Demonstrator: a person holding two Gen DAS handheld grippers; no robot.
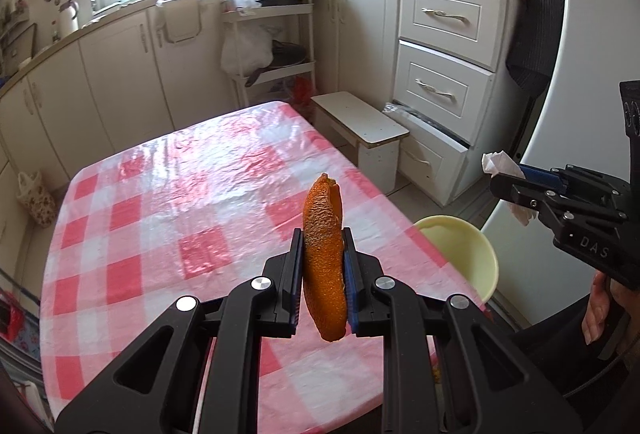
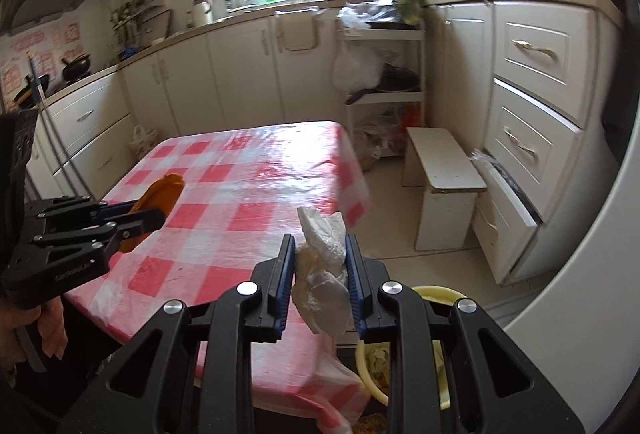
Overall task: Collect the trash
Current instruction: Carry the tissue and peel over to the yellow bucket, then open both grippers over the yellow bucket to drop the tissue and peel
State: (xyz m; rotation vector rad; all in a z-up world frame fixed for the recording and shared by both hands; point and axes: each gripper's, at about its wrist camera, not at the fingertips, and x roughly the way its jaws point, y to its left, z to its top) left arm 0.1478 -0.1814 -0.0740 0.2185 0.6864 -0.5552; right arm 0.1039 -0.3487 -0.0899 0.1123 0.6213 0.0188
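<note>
Gripping an orange peel, the left claw is hovering over the checkered surface; the right claw, at 3 o'clock, is clenching a crumpled tissue above the yellow bin

Beside the right edge of the red-and-white checked plastic-covered table sits the pale yellow round plastic bin; beyond the bin stands a white wooden step stool.

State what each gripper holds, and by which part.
Left gripper pinches an orange peel across its lower middle; right gripper clamps a crumpled tissue mid-wad.
</note>
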